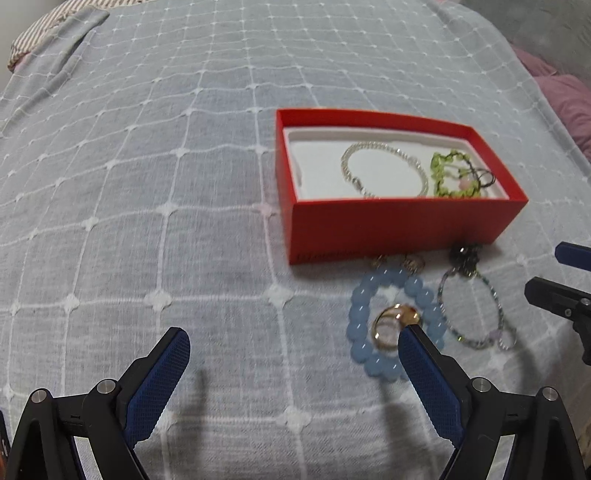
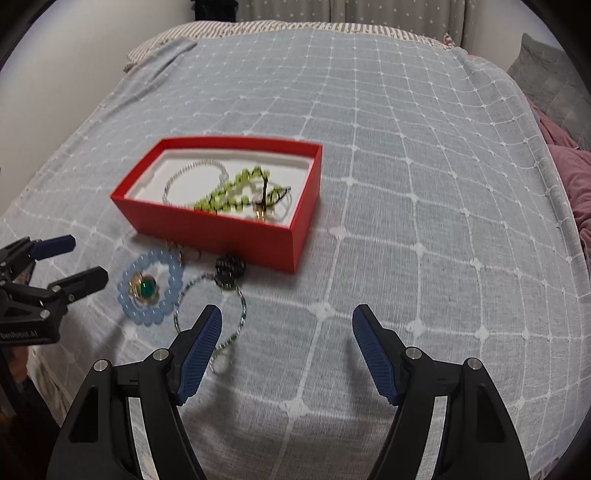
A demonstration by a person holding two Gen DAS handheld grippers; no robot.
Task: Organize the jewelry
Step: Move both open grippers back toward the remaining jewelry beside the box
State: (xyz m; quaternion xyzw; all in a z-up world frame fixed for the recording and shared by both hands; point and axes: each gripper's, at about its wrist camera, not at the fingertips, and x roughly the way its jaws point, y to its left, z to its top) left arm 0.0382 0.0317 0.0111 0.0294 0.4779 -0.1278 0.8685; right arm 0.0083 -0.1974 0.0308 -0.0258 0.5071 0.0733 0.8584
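Observation:
A red box [image 1: 402,229] [image 2: 221,232] with a white liner sits on the bed. It holds a silver chain bracelet [image 1: 345,162] [image 2: 177,177] and a green bead bracelet [image 1: 441,162] [image 2: 236,188]. In front of it lie a pale blue bead bracelet [image 1: 360,306] [image 2: 147,317] with a gold green-stone ring [image 1: 391,317] [image 2: 146,288] inside its loop, a thin beaded chain [image 1: 495,299] [image 2: 242,302] and a dark bead cluster [image 1: 463,254] [image 2: 229,271]. My left gripper [image 1: 293,332] [image 2: 88,258] is open, its right finger over the ring. My right gripper [image 2: 287,310] [image 1: 545,268] is open, its left finger over the thin chain.
A grey blanket [image 2: 406,166] with a white grid covers the bed. Striped bedding [image 2: 295,27] shows at the far end and pink fabric [image 2: 576,177] hangs off the right side. The bed's near edge drops away at lower left in the right wrist view.

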